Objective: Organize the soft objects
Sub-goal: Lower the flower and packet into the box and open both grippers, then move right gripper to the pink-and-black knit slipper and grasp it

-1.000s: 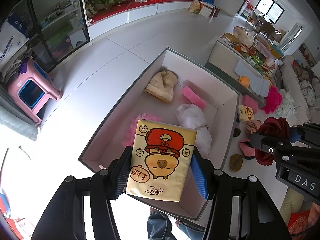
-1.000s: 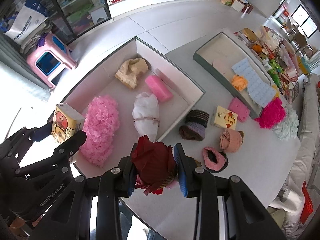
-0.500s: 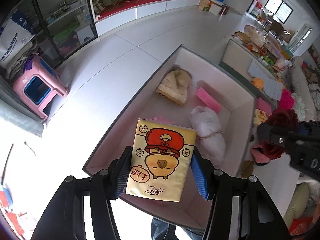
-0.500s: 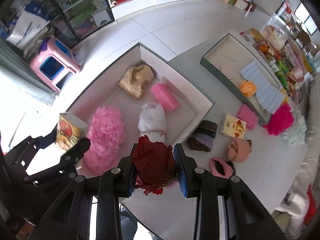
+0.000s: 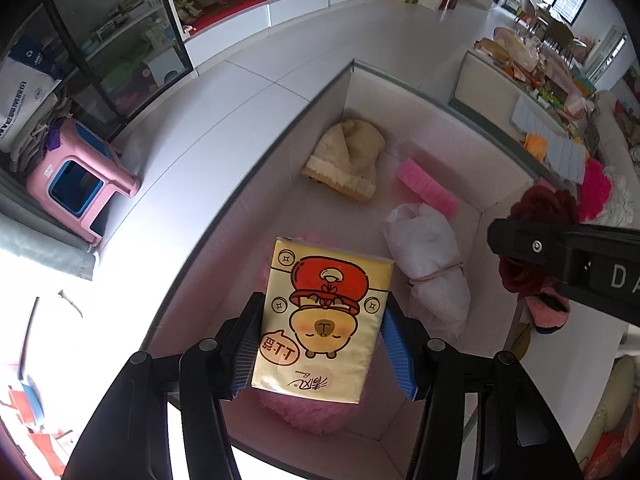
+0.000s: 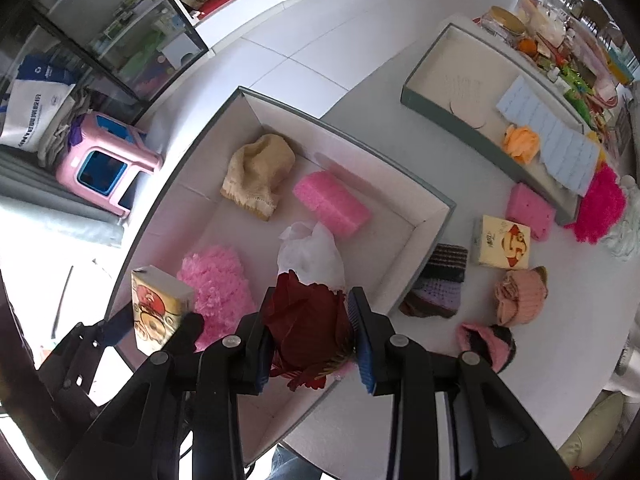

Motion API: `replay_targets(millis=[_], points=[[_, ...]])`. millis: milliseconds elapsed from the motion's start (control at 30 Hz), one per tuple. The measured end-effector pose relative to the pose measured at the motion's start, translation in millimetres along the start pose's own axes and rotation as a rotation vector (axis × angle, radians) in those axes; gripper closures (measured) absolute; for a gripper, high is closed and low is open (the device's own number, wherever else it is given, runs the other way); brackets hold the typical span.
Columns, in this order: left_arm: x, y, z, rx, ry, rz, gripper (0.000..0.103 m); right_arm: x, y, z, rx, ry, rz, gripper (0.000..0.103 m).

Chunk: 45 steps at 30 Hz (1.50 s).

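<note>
Soft things lie sorted in a large shallow cardboard box (image 6: 432, 216) with white inner walls and a grey-green rim, which rests on a pale grey worktop (image 6: 540, 380). Inside it are a cream knitted hat (image 6: 256, 172), a pink rectangular sponge block (image 6: 332, 204), a white crumpled plastic bag tied with string (image 6: 312, 252) and a fluffy pink pad (image 6: 218, 284).

Over the near end of the box, the left gripper (image 5: 320, 340) points steeply downward, its blue-padded fingers (image 5: 396, 344) pinching the two long sides of a yellow tissue pack printed with a cartoon animal in a red cap (image 5: 324, 316). The pack hangs above the fluffy pink pad.

Beside it, the right gripper (image 6: 310, 332) points almost straight down over the near right corner of the box. Its fingers (image 6: 360, 336) are pressed onto a dark red fabric rose (image 6: 308, 320), which bulges between them just in front of the white bag.

Outside the box on the worktop lie a brown-and-purple knitted item (image 6: 440, 284), a second yellow tissue pack (image 6: 502, 242), a peach knitted hat (image 6: 520, 292), a pink-and-black slipper-like piece (image 6: 486, 340), another pink sponge (image 6: 530, 210) and a magenta fluffy pad (image 6: 600, 204). A second, narrower box (image 6: 452, 116) stands farther back, well apart.
</note>
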<state>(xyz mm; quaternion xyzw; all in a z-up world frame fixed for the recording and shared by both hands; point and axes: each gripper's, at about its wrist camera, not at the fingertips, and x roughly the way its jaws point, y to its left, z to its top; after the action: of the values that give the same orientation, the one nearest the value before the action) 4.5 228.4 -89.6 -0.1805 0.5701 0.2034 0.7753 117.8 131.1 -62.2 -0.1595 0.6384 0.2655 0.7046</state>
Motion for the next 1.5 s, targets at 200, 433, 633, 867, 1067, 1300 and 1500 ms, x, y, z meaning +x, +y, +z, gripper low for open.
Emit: replay_targets(millis=[200,433,633,867,1067,1300,1500], points=[[6.3,-3.6,-1.9,0.013,0.016,0.015,0.046,11.7,2.6,1.7,-0.004,0.017,0.001,0.066],[10.2,-5.1,-0.5,0.016,0.022,0.021,0.045,17.5,3.4,4.5,-0.005,0.030,-0.003,0.066],[11.0,-7.1,-0.1,0.030,0.020,0.017,0.045,19.1,3.0,5.4,-0.003,0.032,-0.006,0.063],[4.3,-8.7,-1.2,0.047,0.003,-0.014,0.000,16.7,-0.9,4.9,0.006,0.025,0.002,0.036],[-3.8,-14.4,2.0,0.066,-0.016,-0.004,0.000,3.8,-20.4,2.0,0.078,0.000,0.025,0.016],[-16.8,-27.0,1.6,0.084,-0.015,-0.021,0.000,-19.8,-58.7,-17.3,0.155,-0.038,0.030,0.000],[-31.7,-72.2,-13.9,0.185,-0.025,-0.077,0.000,-26.5,-127.2,-65.2,0.330,-0.025,0.000,0.000]])
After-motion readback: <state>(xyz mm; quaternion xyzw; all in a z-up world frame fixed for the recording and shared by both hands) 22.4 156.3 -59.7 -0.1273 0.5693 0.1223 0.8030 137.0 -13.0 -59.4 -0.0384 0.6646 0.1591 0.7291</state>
